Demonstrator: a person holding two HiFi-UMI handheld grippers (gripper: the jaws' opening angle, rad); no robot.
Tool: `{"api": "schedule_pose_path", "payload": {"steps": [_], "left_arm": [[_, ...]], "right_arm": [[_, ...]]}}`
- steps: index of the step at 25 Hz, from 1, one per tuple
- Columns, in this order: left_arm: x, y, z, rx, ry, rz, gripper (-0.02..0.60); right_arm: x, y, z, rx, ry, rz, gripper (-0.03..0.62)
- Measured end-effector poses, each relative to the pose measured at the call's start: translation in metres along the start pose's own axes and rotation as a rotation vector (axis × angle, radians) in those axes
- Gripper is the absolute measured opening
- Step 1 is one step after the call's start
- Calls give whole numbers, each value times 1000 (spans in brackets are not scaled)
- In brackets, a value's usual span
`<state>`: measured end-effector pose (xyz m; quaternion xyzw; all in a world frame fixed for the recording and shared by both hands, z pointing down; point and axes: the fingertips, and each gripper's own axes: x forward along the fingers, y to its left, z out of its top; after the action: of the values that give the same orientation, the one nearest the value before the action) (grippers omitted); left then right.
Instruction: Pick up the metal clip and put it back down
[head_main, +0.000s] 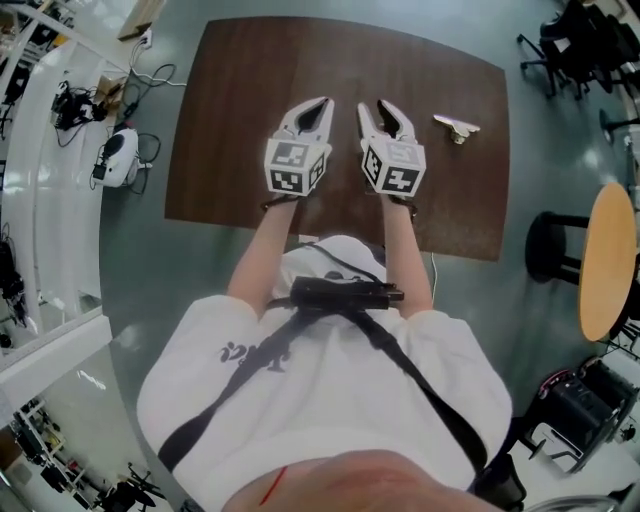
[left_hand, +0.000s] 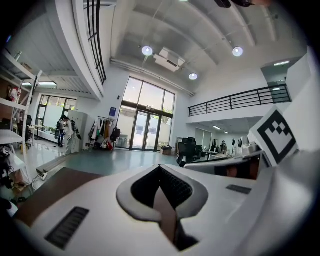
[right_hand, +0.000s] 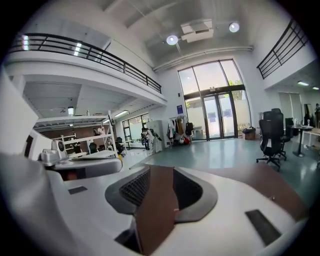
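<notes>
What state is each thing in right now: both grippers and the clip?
left gripper: jaws together, nothing held.
right gripper: jaws partly apart, nothing between them.
metal clip: lying on the table, touched by neither gripper, off to the right gripper's outer side.

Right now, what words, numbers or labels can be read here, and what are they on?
No text can be read.
Shirt print: dark marks, too blurred.
Blue sign beside the glass doors: too small.
Left gripper and right gripper: only square black-and-white patterns, no letters.
</notes>
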<state>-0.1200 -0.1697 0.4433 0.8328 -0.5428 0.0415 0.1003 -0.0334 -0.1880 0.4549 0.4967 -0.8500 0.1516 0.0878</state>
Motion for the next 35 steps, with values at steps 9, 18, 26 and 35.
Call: {"api": "schedule_pose_path", "payload": {"steps": [9, 18, 26, 35], "left_arm": [[-27, -9, 31, 60, -88, -19, 9], [-38, -22, 52, 74, -128, -27, 9], [-40, -39, 50, 84, -129, -56, 9], [-44, -45, 48, 80, -132, -57, 9]], "right_arm": [[-42, 30, 53, -81, -190, -24, 14], [-64, 38, 68, -148, -253, -53, 6], [-78, 26, 66, -136, -269, -93, 6], [-89, 16, 65, -124, -280, -139, 6]]}}
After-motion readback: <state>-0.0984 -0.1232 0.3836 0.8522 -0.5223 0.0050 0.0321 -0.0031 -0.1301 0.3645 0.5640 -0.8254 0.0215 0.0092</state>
